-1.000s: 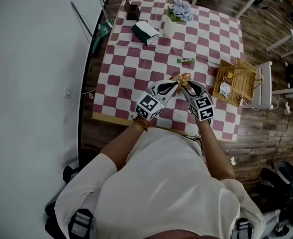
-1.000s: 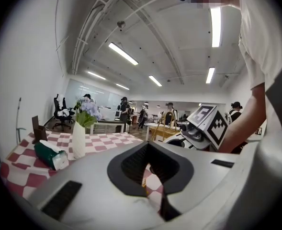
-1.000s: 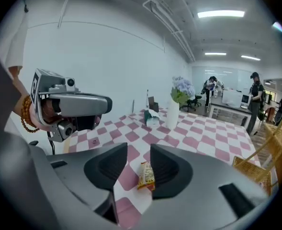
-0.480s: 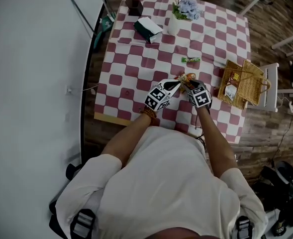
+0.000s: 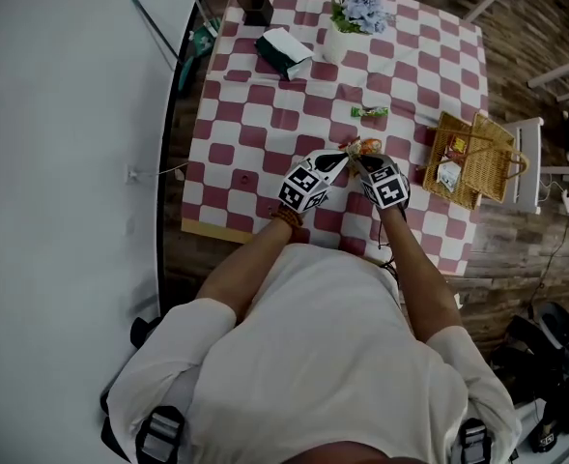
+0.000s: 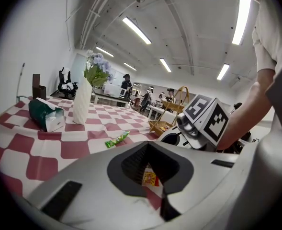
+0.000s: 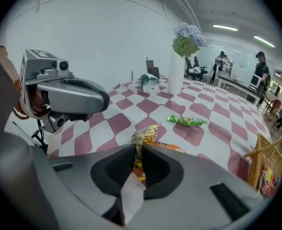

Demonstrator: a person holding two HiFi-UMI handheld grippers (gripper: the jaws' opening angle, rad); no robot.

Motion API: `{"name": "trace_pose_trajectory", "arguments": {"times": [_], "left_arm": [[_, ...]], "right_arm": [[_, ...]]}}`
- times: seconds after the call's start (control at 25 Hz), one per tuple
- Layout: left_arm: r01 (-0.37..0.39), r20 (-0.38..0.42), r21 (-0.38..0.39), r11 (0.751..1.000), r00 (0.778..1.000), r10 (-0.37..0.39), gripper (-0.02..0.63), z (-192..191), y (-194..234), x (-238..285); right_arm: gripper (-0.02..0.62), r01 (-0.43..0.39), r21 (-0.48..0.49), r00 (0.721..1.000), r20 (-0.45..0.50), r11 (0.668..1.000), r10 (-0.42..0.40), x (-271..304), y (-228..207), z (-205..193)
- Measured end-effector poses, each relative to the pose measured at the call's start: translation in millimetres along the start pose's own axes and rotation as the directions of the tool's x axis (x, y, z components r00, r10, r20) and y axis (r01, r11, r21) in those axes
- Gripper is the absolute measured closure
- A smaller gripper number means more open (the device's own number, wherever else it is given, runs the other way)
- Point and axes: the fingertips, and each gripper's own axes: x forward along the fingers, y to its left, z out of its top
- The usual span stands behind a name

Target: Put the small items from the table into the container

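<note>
Two small snack packets lie together near the table's front edge: a yellow one point(image 7: 146, 134) and an orange one point(image 7: 168, 148) under it. My right gripper point(image 7: 137, 150) points steeply down at them. Its jaws are closing, and the yellow packet's edge is pinched between them. In the head view both grippers meet at these packets point(image 5: 364, 147), the right gripper point(image 5: 359, 159) from the right. My left gripper point(image 6: 149, 150) hovers just left of them with its jaws together and nothing pinched. A bit of packet point(image 6: 150, 177) shows through its jaw cutout. A green packet point(image 5: 369, 112) lies farther back. The wicker basket point(image 5: 463, 177) stands at the table's right edge.
A white vase of flowers point(image 5: 340, 39), a green tissue pack point(image 5: 282, 54) and a dark box point(image 5: 257, 10) stand at the far end of the checked table point(image 5: 255, 143). The basket holds a few items. A white chair point(image 5: 524, 162) is beyond it.
Both grippers have come down onto the table at the snack packets. The right jaws have narrowed from wide apart onto the yellow packet.
</note>
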Motion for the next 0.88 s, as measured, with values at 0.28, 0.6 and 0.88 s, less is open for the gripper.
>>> {"name": "trace_pose_trajectory", "arguments": {"times": [0.28,0.6,0.88], "left_arm": [[-0.003,0.085,0.003,1.000,0.996,0.003,0.583,44,-17,-19],[-0.022,0.250,0.055,0.998,0.968,0.007,0.583,128,-53,-62],[-0.053,0.375,0.092,0.994,0.927,0.015,0.583,196,-90,-114]], "right_arm": [[0.535,0.009,0.070,0.985,0.173,0.998,-0.021,-57,6,40],[0.537,0.058,0.089,0.925,0.370,0.994,-0.087,-152,14,87],[0.538,0.105,0.043,0.847,0.520,0.994,-0.112,-235,39,123]]}}
